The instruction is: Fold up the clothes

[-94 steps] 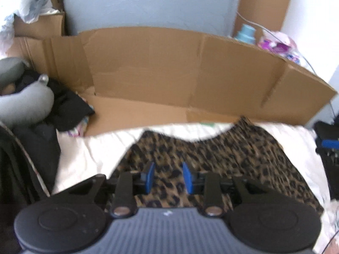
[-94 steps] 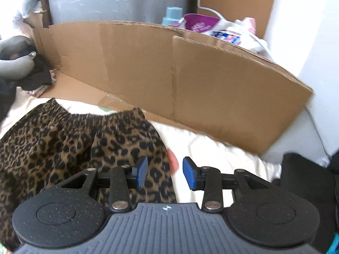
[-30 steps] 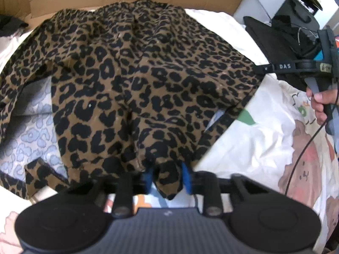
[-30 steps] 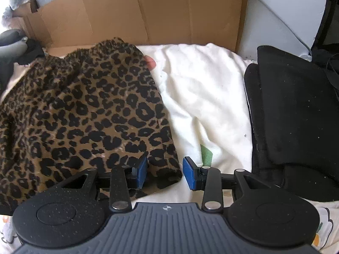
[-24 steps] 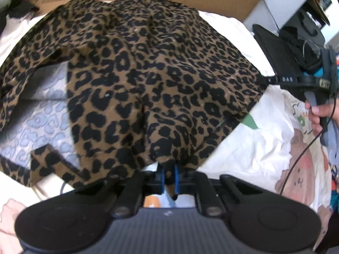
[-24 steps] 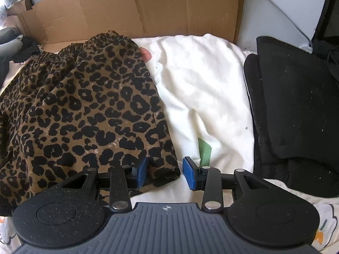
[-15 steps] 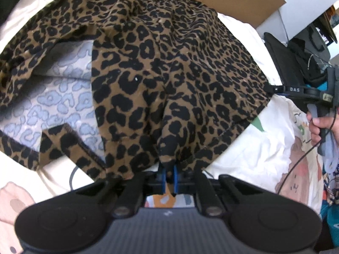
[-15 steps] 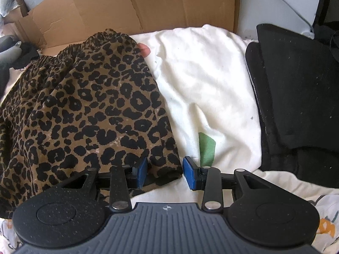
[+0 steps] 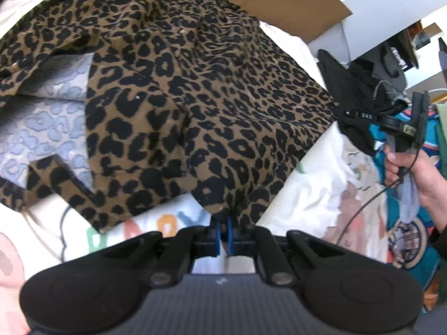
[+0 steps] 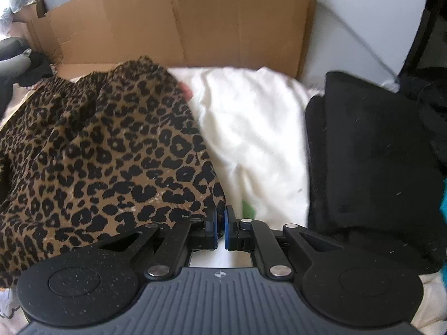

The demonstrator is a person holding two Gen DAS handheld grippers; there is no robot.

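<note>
One brown and black leopard-print cloth garment (image 9: 201, 89) lies spread on the white printed bed sheet (image 9: 313, 184), with its gathered waistband at the far side, next to the flattened brown cardboard sheet (image 10: 178, 25). At its left part a flap is turned back, so the pale blue-grey inside of the cloth (image 9: 42, 122) shows.

The step in hand seems to be the first fold: both grippers have taken the near hem. The left gripper (image 9: 222, 230) has its blue jaws pressed narrow on a pinch of the hem near the middle of the near edge. The right gripper (image 10: 220, 227) has its jaws almost together at the near right corner of the garment; the cloth reaches down to them and the corner appears to be pinched, though the contact itself is partly hidden. In the left wrist view the right gripper is seen from the side, in the person's right hand (image 9: 419, 173), at the right corner of the cloth.

The next move probably calls for lifting both held points together and carrying them toward the far waistband, keeping the hem stretched between them so that the cloth does not bunch.

Counted: one leopard garment, two grippers, one cardboard sheet, one folded black cloth pile (image 10: 371, 164) at the right, near the garment but apart from it.
</note>
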